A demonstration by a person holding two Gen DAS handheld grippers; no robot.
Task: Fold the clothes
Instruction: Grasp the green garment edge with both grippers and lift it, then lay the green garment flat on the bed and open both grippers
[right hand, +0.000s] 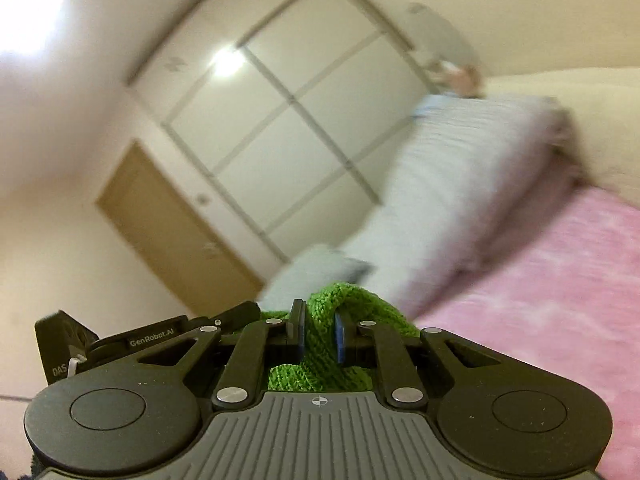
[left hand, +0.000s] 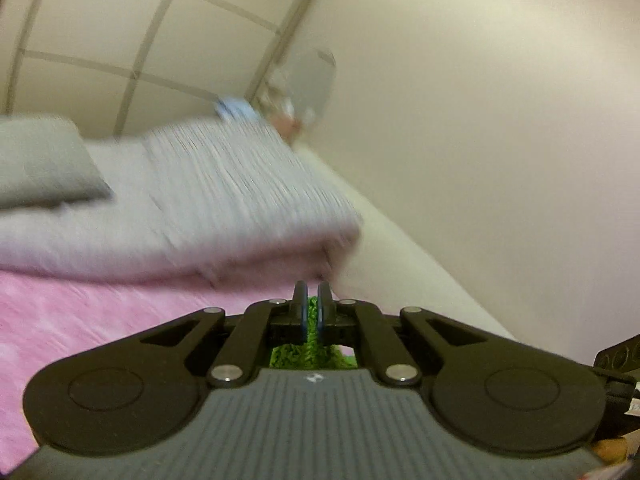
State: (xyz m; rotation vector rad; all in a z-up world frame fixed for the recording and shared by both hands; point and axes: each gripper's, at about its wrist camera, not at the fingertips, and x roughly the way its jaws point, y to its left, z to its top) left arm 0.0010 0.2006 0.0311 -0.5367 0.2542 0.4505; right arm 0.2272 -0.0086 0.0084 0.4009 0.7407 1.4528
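Observation:
A bright green knitted garment point(right hand: 344, 312) is pinched in both grippers and lifted above a pink bed cover point(right hand: 560, 300). In the right wrist view my right gripper point(right hand: 320, 330) is shut on a thick fold of the green knit, which bulges up between and over the fingers. In the left wrist view my left gripper point(left hand: 312, 306) is shut on a thin edge of the same green garment point(left hand: 308, 350), which shows only below the fingers. Both views are blurred and tilted.
A folded grey-white quilt point(left hand: 208, 200) and a grey pillow point(left hand: 44, 160) lie at the head of the bed. Behind stand a white panelled wardrobe point(right hand: 288, 120), a wooden door point(right hand: 172, 232) and a plain wall point(left hand: 500, 120). The other gripper's body point(right hand: 68, 340) shows at the left edge.

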